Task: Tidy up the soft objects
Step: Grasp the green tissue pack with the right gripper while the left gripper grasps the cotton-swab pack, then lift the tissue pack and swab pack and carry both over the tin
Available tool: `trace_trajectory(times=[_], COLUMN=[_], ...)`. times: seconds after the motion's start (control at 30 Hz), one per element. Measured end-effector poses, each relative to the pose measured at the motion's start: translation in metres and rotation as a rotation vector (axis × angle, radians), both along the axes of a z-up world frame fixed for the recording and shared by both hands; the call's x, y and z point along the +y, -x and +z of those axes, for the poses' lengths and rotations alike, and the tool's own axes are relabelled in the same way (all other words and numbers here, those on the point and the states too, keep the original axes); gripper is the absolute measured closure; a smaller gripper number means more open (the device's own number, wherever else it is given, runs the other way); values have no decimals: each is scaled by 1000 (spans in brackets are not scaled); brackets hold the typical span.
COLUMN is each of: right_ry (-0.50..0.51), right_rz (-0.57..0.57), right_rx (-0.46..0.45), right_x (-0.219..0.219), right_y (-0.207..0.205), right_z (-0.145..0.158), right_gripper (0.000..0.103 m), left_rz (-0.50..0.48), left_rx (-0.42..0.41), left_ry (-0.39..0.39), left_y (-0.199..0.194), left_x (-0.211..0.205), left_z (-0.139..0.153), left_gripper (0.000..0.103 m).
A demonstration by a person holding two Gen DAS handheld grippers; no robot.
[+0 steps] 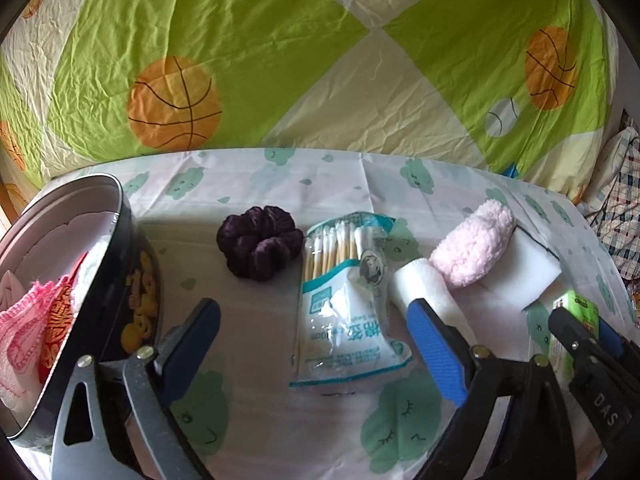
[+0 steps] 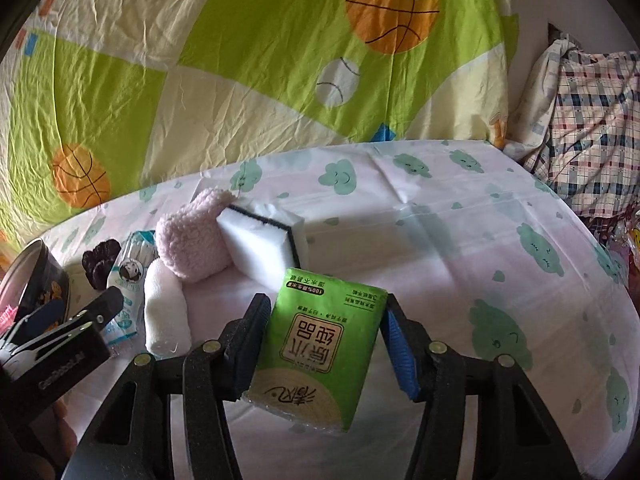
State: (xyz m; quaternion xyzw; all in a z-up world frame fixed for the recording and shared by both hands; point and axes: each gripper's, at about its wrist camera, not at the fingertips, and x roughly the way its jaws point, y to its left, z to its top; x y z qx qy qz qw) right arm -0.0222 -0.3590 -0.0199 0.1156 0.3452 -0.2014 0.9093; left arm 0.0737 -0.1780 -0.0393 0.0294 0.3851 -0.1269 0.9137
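My right gripper (image 2: 325,326) is shut on a green tissue pack (image 2: 320,344), held between both fingers over the table. It shows at the right edge of the left wrist view (image 1: 576,328). My left gripper (image 1: 312,344) is open and empty over a bag of cotton swabs (image 1: 344,300). A dark purple scrunchie (image 1: 259,248), a white rolled cloth (image 1: 428,292), a pink fluffy cloth (image 1: 474,248) and a white sponge (image 1: 524,276) lie in a row. A black round tin (image 1: 120,280) at the left holds pink and red cloth items (image 1: 28,328).
The table has a white cloth with green cloud prints (image 2: 480,240). A green and cream quilt with basketball prints (image 1: 280,60) rises behind it. A checked cloth (image 2: 592,128) lies at the far right.
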Motion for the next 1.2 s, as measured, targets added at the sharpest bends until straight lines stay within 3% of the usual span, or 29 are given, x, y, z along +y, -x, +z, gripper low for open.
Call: trace_trajectory(times=[0.1, 0.17, 0.33, 0.5, 0.7, 0.83, 1.07, 1.2], right_ry=[-8, -6, -9, -13, 37, 83, 165, 181], right_rz=[-16, -26, -42, -44, -46, -47, -39, -21], right_rx=[-47, -75, -105, -121, -165, -223, -327, -361], right_x=[-1, -2, -5, -5, -2, 3, 13, 18], right_y=[5, 8, 12, 13, 17, 23, 35, 38], right_z=[8, 12, 17, 17, 22, 29, 42, 46], right_gripper=[45, 45, 45, 45, 45, 45, 45, 45], left_rz=[1, -5, -22, -57, -74, -89, -126, -115], left_rx=[86, 135, 107, 102, 97, 29, -43, -116], left_ry=[18, 27, -39, -18, 47, 62, 171, 157], left_y=[-14, -20, -18, -18, -15, 3, 28, 45], left_x=[-6, -11, -24, -24, -16, -10, 14, 23], left_z=[-12, -21, -22, -19, -16, -4, 16, 23], left_gripper=[30, 31, 40, 64, 73, 74, 74, 74])
